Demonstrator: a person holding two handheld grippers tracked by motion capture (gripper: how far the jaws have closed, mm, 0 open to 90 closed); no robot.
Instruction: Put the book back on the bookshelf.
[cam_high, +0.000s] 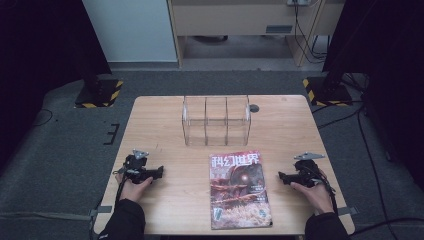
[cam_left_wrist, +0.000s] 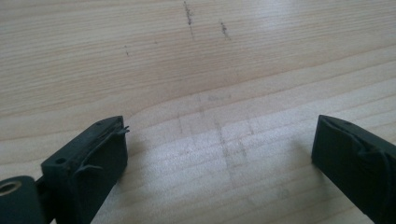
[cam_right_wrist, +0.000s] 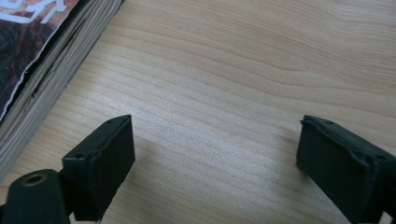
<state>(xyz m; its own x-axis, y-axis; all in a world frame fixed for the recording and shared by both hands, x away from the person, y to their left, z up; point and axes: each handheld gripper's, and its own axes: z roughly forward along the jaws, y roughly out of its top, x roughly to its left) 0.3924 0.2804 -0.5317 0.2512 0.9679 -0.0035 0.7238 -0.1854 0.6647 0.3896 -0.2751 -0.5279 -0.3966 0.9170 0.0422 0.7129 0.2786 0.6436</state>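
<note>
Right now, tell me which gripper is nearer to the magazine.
Right. The right gripper sits just off the magazine's right edge, whose page edges show close by in the right gripper view. The left gripper rests farther off, to the magazine's left, with bare table between.

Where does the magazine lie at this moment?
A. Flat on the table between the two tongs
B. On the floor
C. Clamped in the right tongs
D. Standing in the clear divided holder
A: the magazine lies flat on the table, between the left tongs and right tongs, both open and empty.
</note>
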